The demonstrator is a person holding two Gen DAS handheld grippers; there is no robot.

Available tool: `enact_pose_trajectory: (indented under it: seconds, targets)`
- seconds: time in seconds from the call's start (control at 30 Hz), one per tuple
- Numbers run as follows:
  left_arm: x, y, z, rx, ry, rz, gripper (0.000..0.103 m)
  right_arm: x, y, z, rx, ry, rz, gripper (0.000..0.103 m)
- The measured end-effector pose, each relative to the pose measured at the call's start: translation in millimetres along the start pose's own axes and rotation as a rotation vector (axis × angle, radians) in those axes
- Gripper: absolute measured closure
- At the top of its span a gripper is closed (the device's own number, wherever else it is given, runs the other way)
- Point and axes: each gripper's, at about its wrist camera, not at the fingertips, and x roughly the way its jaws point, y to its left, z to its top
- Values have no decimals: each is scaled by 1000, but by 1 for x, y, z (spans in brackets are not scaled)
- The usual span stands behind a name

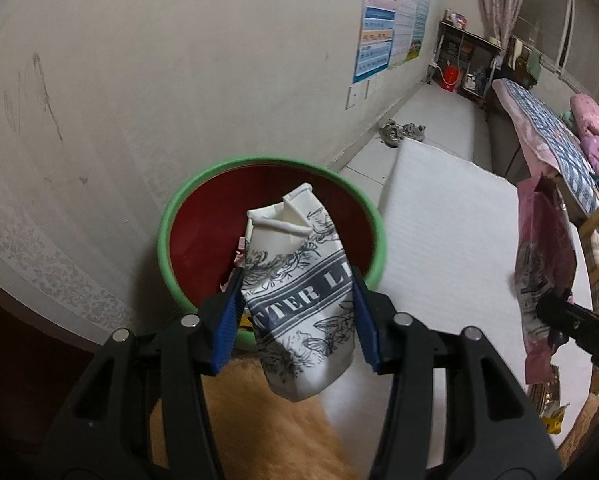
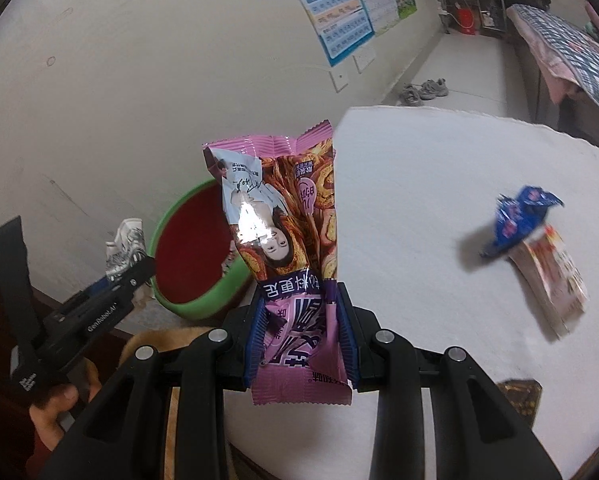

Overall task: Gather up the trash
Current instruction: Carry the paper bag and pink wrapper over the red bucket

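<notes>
My left gripper (image 1: 297,312) is shut on a crushed white paper cup (image 1: 299,292) with grey lettering, held over the near rim of a green bin (image 1: 167,232) with a red inside. Some wrappers lie at the bin's bottom. My right gripper (image 2: 301,338) is shut on a pink snack wrapper (image 2: 283,216) and holds it upright above the white table's (image 2: 439,184) left edge, to the right of the bin (image 2: 203,304). In the right wrist view, the left gripper (image 2: 129,258) with the cup (image 2: 125,248) appears at the left. The left wrist view shows the pink wrapper (image 1: 539,264) at far right.
A blue wrapper (image 2: 515,224) and a pale flat packet (image 2: 555,280) lie on the table's right side, a dark packet (image 2: 519,398) near its front edge. A tan furry surface (image 1: 275,432) is below the grippers. Wall behind the bin; shoes (image 1: 401,133) on the floor, a bed (image 1: 555,140) at right.
</notes>
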Motion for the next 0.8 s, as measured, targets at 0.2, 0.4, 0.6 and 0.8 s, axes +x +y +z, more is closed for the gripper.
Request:
enact_pose_trajectory:
  seconds: [0.2, 0.4, 0.6, 0.8]
  targets:
    - [18, 25, 11, -40, 18, -2, 55, 20, 24, 17, -18, 20, 22, 71]
    - [33, 42, 17, -67, 33, -4, 55, 43, 57, 33, -47, 37, 61, 70]
    - [49, 57, 26, -84, 44, 5, 55, 65, 82, 49, -81, 47, 82, 70]
    - [58, 72, 32, -108, 47, 8, 55, 79, 93, 57, -102, 57, 90, 70]
